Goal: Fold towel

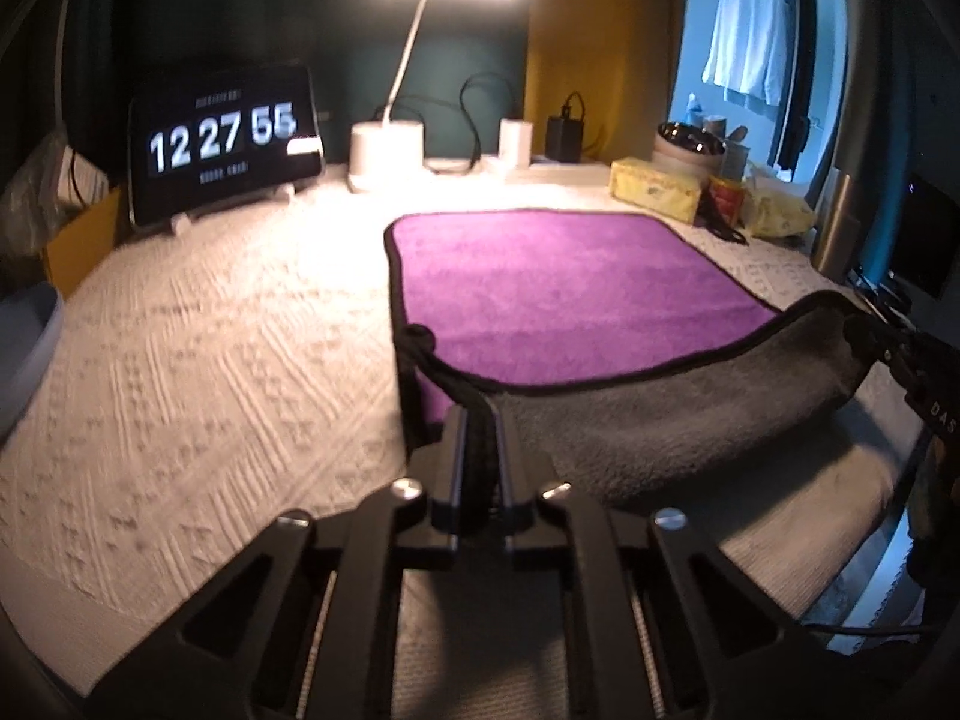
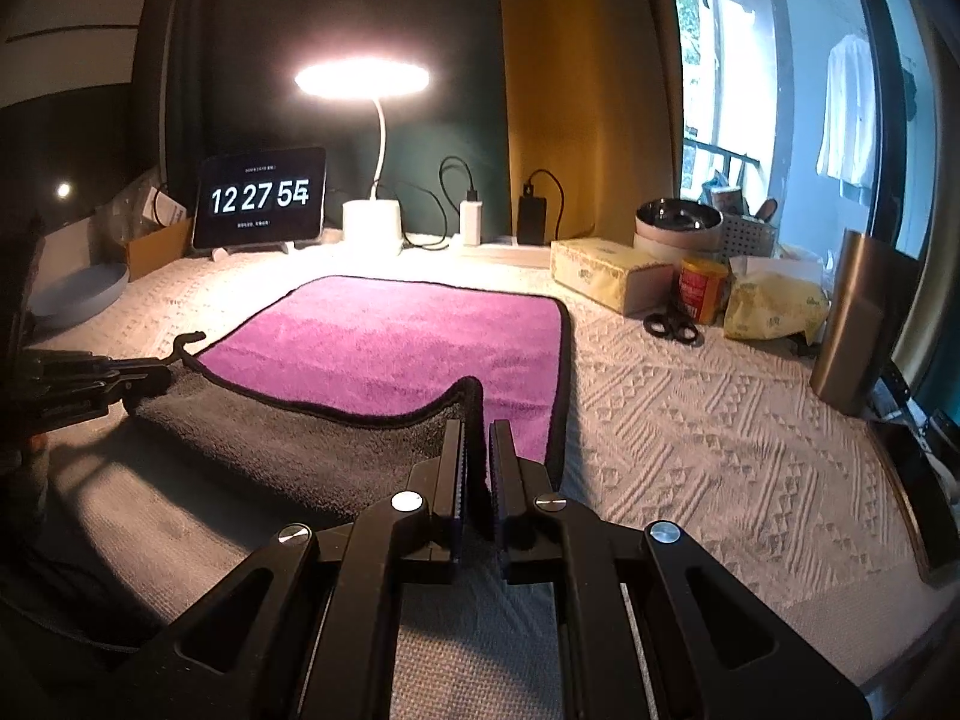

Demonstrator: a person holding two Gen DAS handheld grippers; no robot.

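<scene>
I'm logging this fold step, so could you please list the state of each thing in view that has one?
towel: far part flat, purple side up; near edge lifted, grey underside showing
left tongs: shut on the towel's near left corner
right tongs: shut on the towel's near right corner
desk lamp: on
clock display: on
scissors: closed, lying flat

The small print above and below the digits on the clock screen (image 1: 223, 147) is too blurred to read. The towel's (image 2: 384, 354) near corners vanish between the closed jaws. The blue dish (image 1: 27, 348) is cut by the frame's edge. The scissors' (image 2: 672, 324) blades are hidden behind the red can (image 2: 701, 289).
</scene>
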